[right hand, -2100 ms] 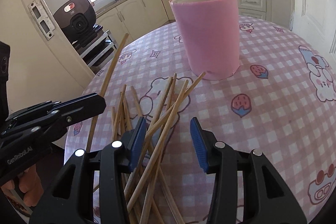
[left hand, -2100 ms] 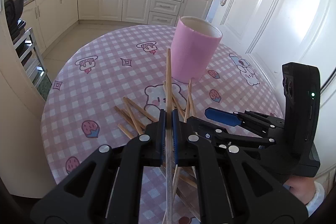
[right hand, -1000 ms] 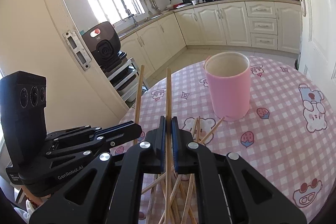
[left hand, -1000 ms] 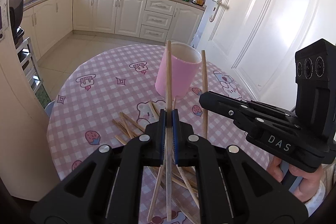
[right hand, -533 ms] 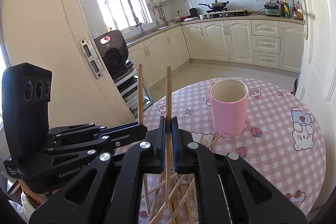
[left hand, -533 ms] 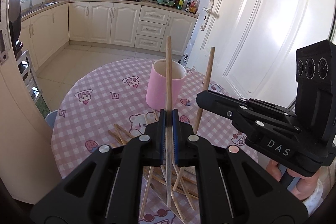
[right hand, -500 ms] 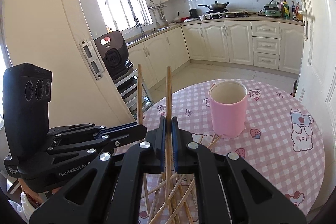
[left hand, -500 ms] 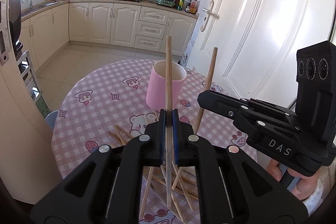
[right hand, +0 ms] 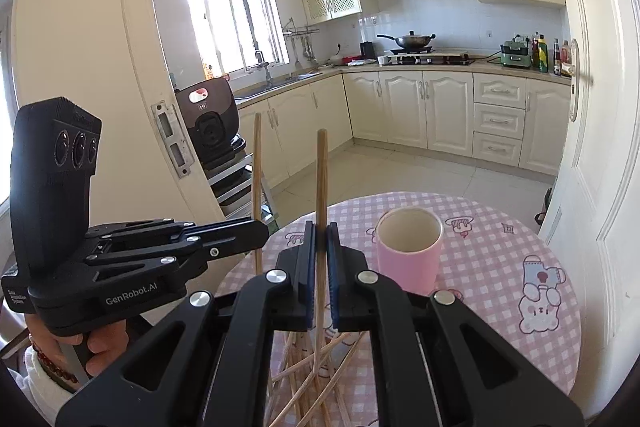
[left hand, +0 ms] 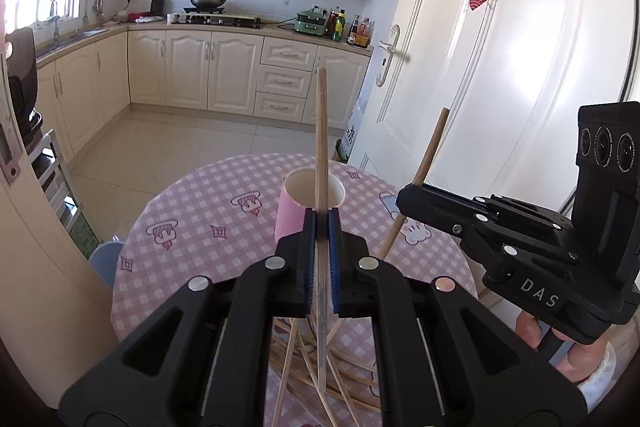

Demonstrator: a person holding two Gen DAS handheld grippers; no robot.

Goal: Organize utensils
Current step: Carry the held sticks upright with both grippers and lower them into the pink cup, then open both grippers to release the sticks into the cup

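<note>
Each hand-held gripper [left hand: 321,223] clamps a chopstick [left hand: 321,131]

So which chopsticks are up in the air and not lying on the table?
Just two: one chopstick pinched upright in the left hand-held gripper, another chopstick in the right hand-held gripper. The other chopsticks lie piled on the table.
</note>
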